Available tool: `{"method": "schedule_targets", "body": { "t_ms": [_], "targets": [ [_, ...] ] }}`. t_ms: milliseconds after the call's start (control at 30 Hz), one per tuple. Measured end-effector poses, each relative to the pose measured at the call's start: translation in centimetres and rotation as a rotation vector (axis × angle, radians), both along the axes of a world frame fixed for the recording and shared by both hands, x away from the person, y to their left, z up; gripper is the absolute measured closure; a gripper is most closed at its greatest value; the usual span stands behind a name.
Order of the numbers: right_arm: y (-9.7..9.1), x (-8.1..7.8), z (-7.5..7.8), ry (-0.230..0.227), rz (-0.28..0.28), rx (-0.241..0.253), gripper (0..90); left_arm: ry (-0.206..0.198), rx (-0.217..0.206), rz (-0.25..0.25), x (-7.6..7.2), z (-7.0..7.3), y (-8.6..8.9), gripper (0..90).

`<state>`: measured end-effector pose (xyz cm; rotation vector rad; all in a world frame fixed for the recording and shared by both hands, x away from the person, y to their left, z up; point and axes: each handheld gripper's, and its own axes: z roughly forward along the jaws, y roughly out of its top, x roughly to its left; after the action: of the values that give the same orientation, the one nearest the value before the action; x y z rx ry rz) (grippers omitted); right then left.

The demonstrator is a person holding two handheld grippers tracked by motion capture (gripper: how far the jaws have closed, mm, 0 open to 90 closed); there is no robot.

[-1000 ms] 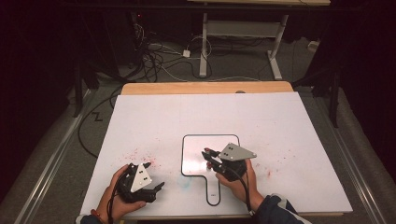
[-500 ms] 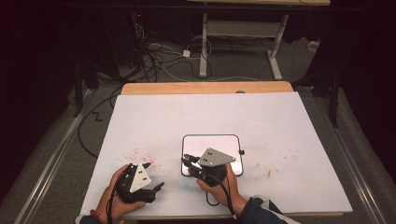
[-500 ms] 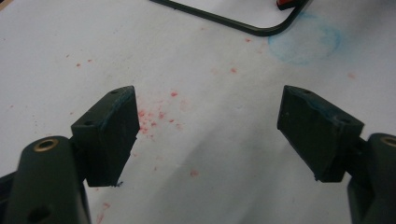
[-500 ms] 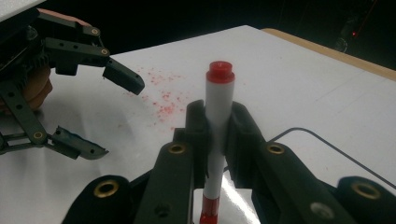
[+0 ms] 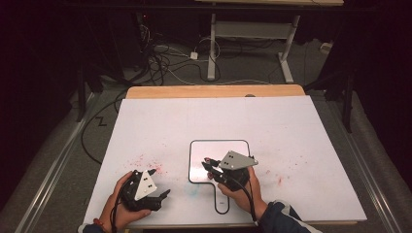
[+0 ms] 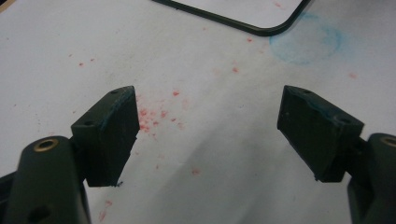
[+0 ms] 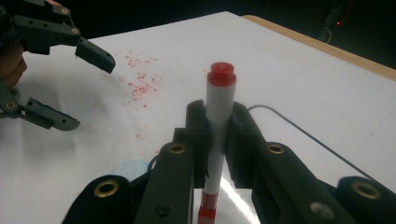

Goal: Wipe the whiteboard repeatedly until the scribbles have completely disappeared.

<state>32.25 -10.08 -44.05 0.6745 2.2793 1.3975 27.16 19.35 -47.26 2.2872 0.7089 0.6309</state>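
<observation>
One red-capped marker stands clamped upright in our right gripper over the small whiteboard; we should keep it vertical, while our left gripper gapes empty beside it.

High view: table brightly lit from above, its white sheet near washed out; surroundings fall into deep shadow, floor cables barely legible. Picture soft, grainy. Left gripper view: even light, soft shadow under the tongs, near parts slightly blurred. Right gripper view: background black, a streak of glare on the whiteboard below the marker, which is sharp.
</observation>
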Motion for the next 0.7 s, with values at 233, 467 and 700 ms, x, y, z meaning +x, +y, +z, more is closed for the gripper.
{"method": "schedule_targets", "body": {
  "t_ms": [233,467,700],
  "targets": [
    [1.9,-0.1,-0.5,-0.002,0.060,0.045,81.4,0.001,-0.002,-0.001,0.0,0.0,0.0,20.1],
    [3.5,0.1,-0.7,-0.008,0.099,0.059,81.4,0.000,-0.005,-0.001,0.0,0.0,0.1,20.2],
    [2.5,0.9,-0.4,-0.022,0.019,0.024,81.4,0.002,-0.004,-0.002,-0.1,0.0,0.1,20.1]
  ]
}}
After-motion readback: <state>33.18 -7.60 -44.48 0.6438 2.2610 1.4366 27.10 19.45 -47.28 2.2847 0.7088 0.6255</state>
